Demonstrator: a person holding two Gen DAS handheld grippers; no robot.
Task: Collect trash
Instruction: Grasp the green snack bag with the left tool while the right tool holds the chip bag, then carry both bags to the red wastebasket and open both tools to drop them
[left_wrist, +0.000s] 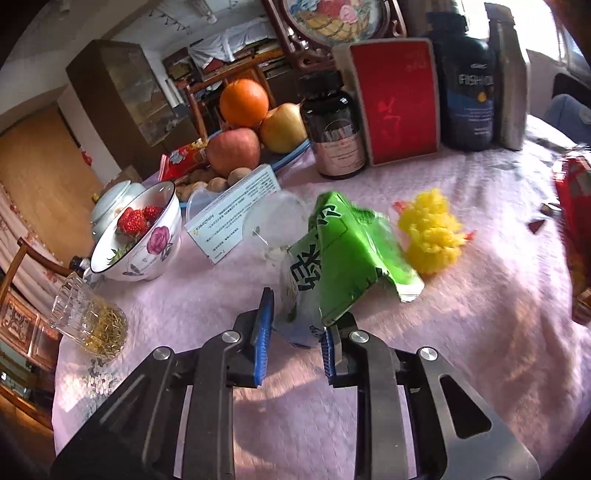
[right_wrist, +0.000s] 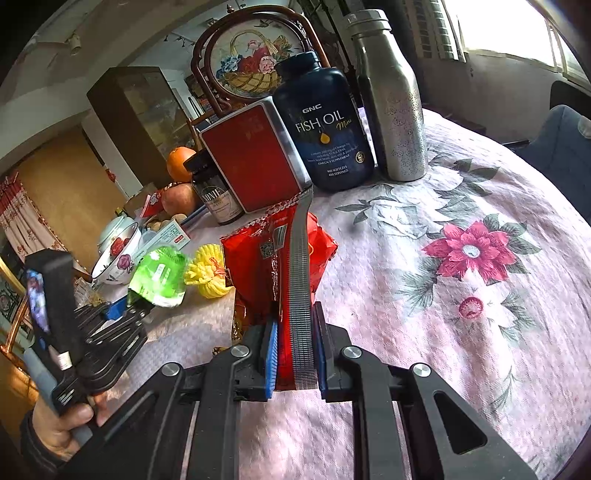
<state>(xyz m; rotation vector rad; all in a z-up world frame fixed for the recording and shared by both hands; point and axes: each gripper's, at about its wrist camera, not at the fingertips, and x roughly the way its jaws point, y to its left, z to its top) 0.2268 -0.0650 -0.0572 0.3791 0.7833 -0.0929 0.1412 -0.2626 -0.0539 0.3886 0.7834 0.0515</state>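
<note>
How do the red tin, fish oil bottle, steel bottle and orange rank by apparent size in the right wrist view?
1. Steel bottle and fish oil bottle: too alike to rank, one taller, one wider.
2. Red tin, slightly smaller.
3. Orange, smallest, though it sits farther back and partly hidden.

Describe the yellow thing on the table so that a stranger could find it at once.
On the pink tablecloth, look in front of the red box. The yellow mesh bundle lies just beside the green wrapper in the left gripper. It alone is fluffy and bright yellow.
</note>
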